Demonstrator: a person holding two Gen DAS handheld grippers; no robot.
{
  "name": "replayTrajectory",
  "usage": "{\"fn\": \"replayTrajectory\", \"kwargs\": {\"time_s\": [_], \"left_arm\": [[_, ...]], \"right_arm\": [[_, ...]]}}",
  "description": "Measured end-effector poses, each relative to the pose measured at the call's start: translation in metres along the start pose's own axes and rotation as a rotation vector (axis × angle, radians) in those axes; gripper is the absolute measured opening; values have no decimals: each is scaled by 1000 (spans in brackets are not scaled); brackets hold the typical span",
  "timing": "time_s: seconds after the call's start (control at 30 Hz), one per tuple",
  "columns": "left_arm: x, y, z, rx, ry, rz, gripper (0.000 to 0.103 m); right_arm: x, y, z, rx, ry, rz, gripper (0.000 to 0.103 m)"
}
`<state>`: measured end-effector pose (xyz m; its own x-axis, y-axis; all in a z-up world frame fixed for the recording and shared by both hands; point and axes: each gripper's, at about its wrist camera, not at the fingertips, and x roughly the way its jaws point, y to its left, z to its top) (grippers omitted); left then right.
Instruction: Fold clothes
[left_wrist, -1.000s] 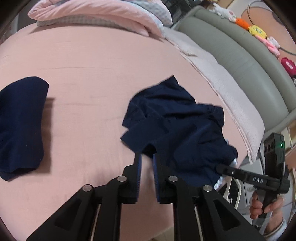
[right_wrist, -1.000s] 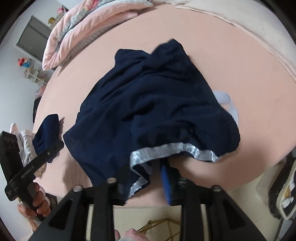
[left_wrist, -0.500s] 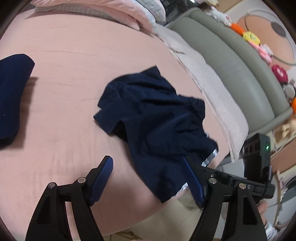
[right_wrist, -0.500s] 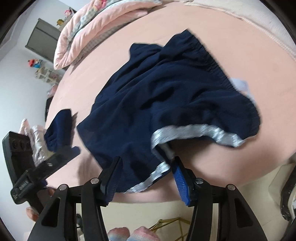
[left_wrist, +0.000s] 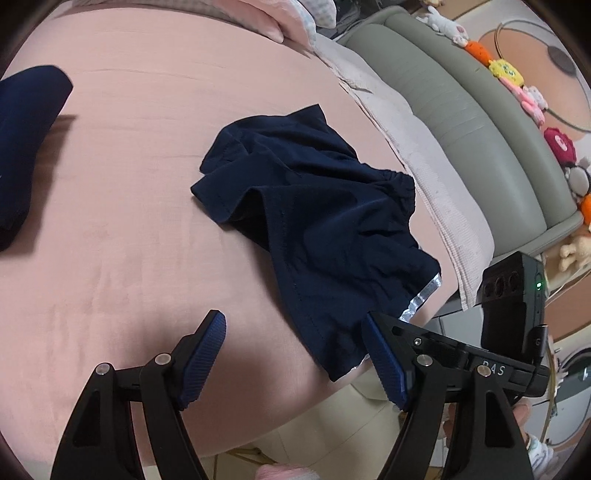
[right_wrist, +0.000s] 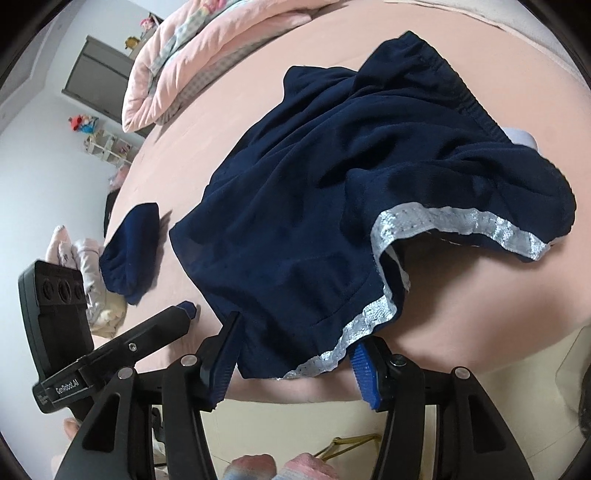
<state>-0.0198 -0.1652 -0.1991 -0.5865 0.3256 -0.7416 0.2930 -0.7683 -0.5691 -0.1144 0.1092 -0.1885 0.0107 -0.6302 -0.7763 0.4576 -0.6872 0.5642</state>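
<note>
A crumpled pair of navy shorts (left_wrist: 317, 221) with silver hem trim lies on the pink bed, near its front edge; it fills the middle of the right wrist view (right_wrist: 332, 192). My left gripper (left_wrist: 291, 354) is open and empty, just in front of the shorts' near hem. My right gripper (right_wrist: 295, 354) is open, its jaws on either side of the hanging trimmed hem, not closed on it. A folded navy garment (left_wrist: 26, 140) lies at the far left of the bed, also in the right wrist view (right_wrist: 133, 251).
The pink bed sheet (left_wrist: 140, 206) ends just in front of both grippers. Pink bedding (right_wrist: 207, 55) is piled at the bed's far end. A grey padded headboard (left_wrist: 480, 122) with plush toys runs along the right. Light clothes (right_wrist: 85, 266) lie beyond the bed's left side.
Both grippers opened from shut and let go of the shorts. The shorts now lie loose on the bed. Both grippers drew back toward the bed's front edge.
</note>
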Motion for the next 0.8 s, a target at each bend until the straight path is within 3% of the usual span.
{"fn": "replayTrajectory", "kwargs": {"time_s": [0.03, 0.17, 0.23, 0.5, 0.6, 0.7, 0.8], "left_arm": [[0, 1, 0, -3, 0, 1, 75], [0, -1, -1, 8, 8, -24, 75], [1, -4, -3, 9, 21, -54, 75], [10, -7, -8, -36, 65, -114, 75], [0, -18, -13, 59, 14, -55, 75], [-7, -35, -23, 206, -22, 49, 75], [-4, -44, -30, 268, -31, 102, 75]], "right_arm": [[1, 0, 1, 10, -2, 2, 53], [0, 2, 2, 14, -3, 27, 21], [0, 6, 3, 4, 0, 39, 16], [-10, 22, 15, -21, -33, 101, 16], [-12, 21, 20, -1, -29, 119, 16], [-14, 20, 24, 18, -25, 138, 16], [-18, 22, 28, 36, -27, 155, 16]]}}
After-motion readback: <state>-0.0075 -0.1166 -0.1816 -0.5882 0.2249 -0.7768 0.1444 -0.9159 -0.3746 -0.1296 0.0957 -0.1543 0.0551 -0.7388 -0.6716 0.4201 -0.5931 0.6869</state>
